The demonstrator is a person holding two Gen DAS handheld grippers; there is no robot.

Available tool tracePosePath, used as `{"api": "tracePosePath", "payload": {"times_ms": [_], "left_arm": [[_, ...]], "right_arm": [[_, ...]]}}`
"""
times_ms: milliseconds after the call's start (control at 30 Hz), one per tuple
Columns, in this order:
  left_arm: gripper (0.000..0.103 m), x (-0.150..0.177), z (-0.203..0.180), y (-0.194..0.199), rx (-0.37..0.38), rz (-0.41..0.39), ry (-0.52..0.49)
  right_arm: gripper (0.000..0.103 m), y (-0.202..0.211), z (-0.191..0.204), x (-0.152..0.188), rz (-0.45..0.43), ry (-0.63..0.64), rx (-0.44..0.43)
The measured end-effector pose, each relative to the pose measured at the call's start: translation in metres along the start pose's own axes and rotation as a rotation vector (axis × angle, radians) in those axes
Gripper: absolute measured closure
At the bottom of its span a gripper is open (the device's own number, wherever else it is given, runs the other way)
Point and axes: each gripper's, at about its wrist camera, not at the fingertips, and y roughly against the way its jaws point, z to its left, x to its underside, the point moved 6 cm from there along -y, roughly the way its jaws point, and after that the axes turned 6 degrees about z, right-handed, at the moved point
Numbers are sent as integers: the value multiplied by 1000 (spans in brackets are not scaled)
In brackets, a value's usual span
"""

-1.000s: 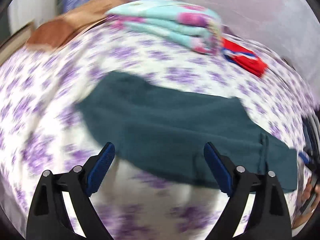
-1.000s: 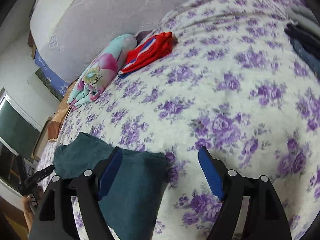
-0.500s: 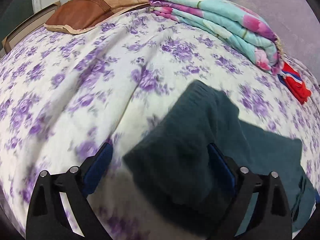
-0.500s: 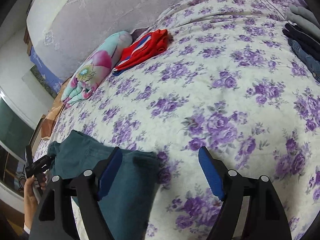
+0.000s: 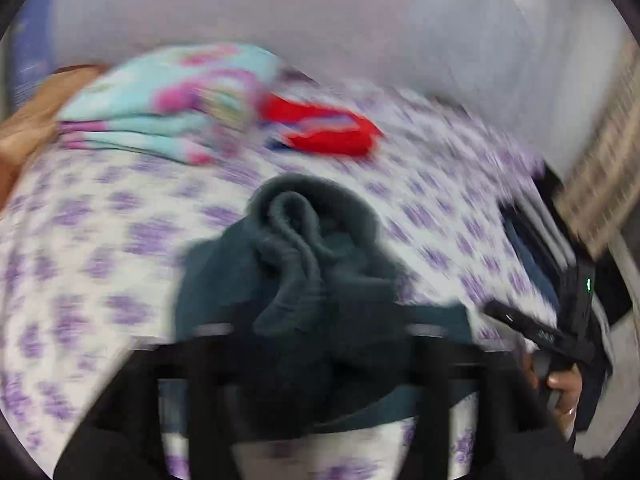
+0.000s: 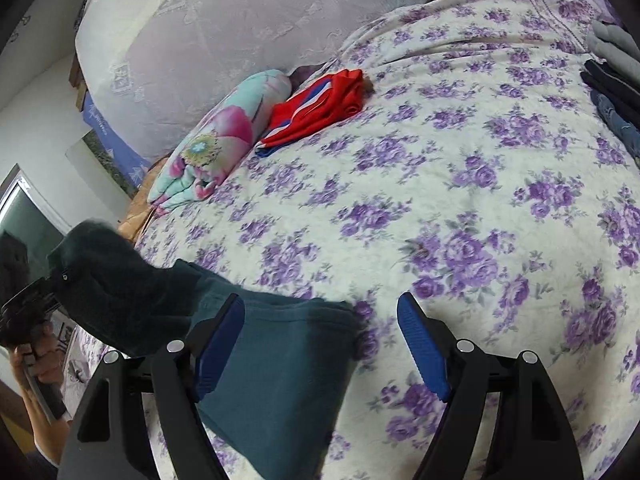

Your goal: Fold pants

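1. Left wrist view, blurred: the teal pants [image 5: 316, 280] bunch up at frame centre, their rolled edge rising in front of the left gripper [image 5: 320, 360], whose jaws look clenched on the cloth. The bed [image 5: 80, 240] lies bare at the left of the frame; a folded floral blanket [image 5: 168, 100] and a red garment [image 5: 328, 128] sit at the upper edge.

2. Right wrist view: the right gripper [image 6: 320, 344] has its jaws released, spread wide above the pants' [image 6: 280, 380] near edge at lower left. Open bedspread fills centre and right; stacked dark clothes [image 6: 616, 96] line the right edge.
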Motion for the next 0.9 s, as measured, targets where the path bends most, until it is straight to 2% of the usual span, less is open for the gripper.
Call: {"api": "tracePosePath", "payload": {"times_ms": [33,100,167,267,333,367,467,500,567,600,667,800,867,900], "left_arm": [[9,4,-13,-17,0,29,-23],[10,18,-32,-51,8,121,-38],[10,27,-36,-63,25,167,-25],[10,28,-24,-53,-6,141,-12],[9,22,-3,-39,-63,88,-6],[8,22,8,-33,-105,63,-7],[5,22,53,-18,-354,-8,-42],[5,24,72,-21,-460,-8,-60],[5,33,97,-31,-564,21,-61],[5,42,110,-40,-576,58,-43],[5,61,122,-55,-525,103,0],[5,71,129,-63,-433,73,85],[5,74,137,-65,-357,87,148],[4,76,138,-68,-330,90,170]], "right_arm": [[24,-2,2,1,8,6,-3],[24,-6,6,4,24,19,-5],[24,-7,7,6,29,24,-6],[24,-7,9,7,27,25,-15],[23,-8,11,7,32,30,-21],[23,-9,12,8,37,35,-23],[23,-18,19,12,61,49,-46],[22,-22,23,14,84,46,-67],[18,-29,31,17,118,43,-70],[15,-31,39,17,128,63,-32],[15,-31,57,15,121,129,6],[15,-37,92,7,134,171,-23],[15,-40,104,6,133,204,3],[16,-40,109,4,108,231,63]]}}
